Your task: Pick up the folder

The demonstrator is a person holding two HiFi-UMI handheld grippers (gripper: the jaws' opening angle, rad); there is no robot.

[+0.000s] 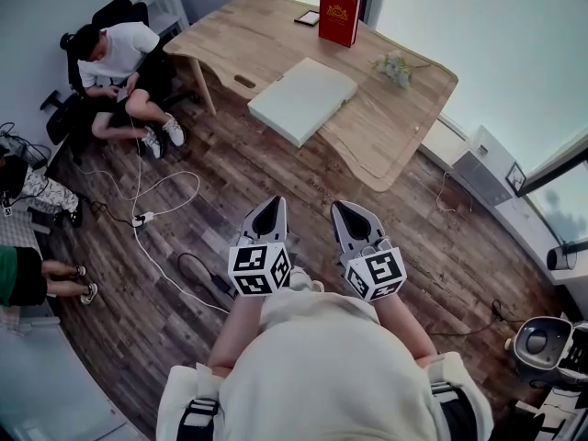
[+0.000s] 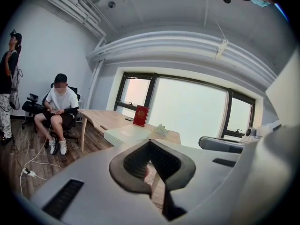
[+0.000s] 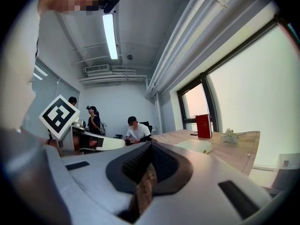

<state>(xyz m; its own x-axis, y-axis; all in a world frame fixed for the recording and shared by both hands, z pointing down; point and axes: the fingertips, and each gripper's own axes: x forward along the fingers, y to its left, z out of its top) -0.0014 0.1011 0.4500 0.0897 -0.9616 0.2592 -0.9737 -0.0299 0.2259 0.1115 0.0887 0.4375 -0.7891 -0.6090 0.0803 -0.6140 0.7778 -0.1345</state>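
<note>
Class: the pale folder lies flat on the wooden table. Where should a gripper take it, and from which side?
Its near edge, approached level from the person's side: the folder lies flat, and that edge seems to sit at the table rim, probably letting one jaw slide beneath.

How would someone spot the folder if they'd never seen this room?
Find the wooden desk by the window. The folder lies flat near its front edge. It is the big pale slab, unlike the upright red book and small white flowers beyond it.
</note>
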